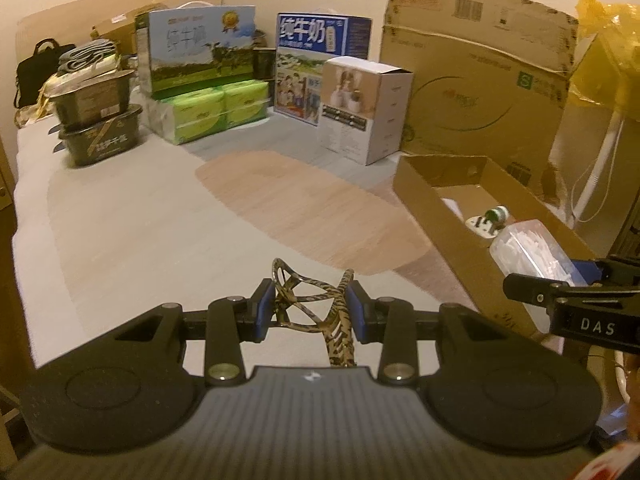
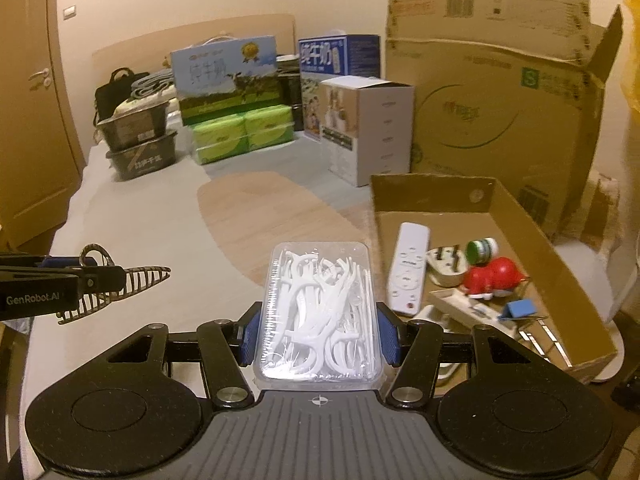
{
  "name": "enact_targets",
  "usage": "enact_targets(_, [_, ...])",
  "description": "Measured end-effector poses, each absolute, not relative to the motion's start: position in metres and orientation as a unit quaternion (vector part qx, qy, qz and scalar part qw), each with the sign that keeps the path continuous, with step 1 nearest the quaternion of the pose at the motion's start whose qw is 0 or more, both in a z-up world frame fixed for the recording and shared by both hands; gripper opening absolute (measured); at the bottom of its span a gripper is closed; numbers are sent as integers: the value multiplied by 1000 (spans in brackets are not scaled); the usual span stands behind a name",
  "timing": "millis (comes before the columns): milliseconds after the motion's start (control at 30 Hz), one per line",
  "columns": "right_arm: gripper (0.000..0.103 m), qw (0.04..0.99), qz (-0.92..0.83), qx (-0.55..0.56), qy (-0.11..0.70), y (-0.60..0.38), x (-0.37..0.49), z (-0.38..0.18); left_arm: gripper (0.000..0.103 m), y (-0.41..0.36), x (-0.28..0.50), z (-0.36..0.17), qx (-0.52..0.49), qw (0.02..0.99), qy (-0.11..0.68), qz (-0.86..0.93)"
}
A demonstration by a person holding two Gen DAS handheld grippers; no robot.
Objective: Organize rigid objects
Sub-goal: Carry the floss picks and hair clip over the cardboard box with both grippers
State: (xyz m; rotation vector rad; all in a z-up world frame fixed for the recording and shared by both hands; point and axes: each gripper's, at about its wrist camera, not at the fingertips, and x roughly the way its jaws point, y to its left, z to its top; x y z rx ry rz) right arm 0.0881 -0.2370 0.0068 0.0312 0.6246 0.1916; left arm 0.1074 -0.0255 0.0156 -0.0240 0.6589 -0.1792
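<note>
My left gripper [image 1: 312, 308] is shut on a tiger-striped hair claw clip [image 1: 316, 304] and holds it above the bed; the clip also shows in the right wrist view [image 2: 120, 284]. My right gripper [image 2: 318, 334] is shut on a clear plastic box of white floss picks [image 2: 320, 312], left of the shallow cardboard tray [image 2: 560, 264]. The box also shows in the left wrist view [image 1: 532, 252], over the tray [image 1: 436, 208]. The tray holds a white remote [image 2: 408, 270], a white plug [image 2: 446, 266], a green-capped bottle [image 2: 482, 249], a red toy [image 2: 494, 276] and a blue clip [image 2: 520, 309].
A grey bed cover with a tan oval patch [image 1: 304, 208] lies ahead. Milk cartons [image 1: 200, 46], green tissue packs [image 1: 212, 110], dark baskets [image 1: 100, 128], a white box [image 1: 368, 108] and a large cardboard box [image 1: 480, 72] line the far side. A wooden door [image 2: 28, 100] stands at left.
</note>
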Motion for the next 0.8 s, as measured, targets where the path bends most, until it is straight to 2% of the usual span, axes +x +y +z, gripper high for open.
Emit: enact_targets(800, [57,951,10,48,306,-367,120,13,35,-157,171,26,10,930,319,-180])
